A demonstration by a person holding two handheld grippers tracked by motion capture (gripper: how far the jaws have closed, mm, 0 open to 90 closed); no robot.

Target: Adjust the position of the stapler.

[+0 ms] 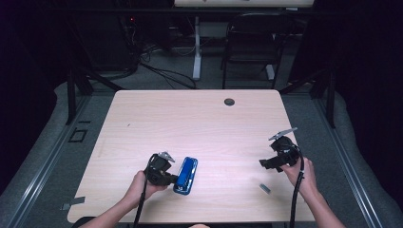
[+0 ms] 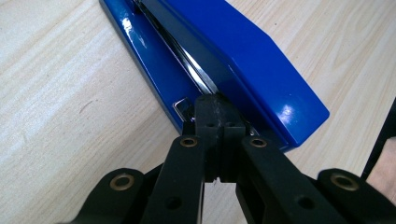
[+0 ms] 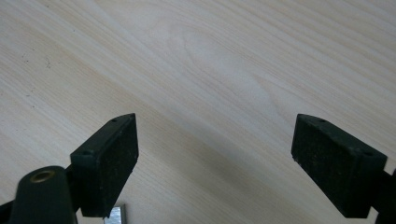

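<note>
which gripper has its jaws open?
The right gripper: its jaws stand wide apart over bare table. The left gripper is shut, its tip at the blue stapler.

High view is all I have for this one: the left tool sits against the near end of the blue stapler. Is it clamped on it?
Observer: The left tool has its jaws shut together, with the tips pushed in at the end of the blue stapler, between its top and base.
Operator: Is anything caught between the jaws?
Observer: I cannot tell. A small metal loop sticks out just beside the tips.
Operator: And the other hand?
Observer: The right tool is wide open over bare table. The corner of a small silver piece shows by one jaw.
</note>
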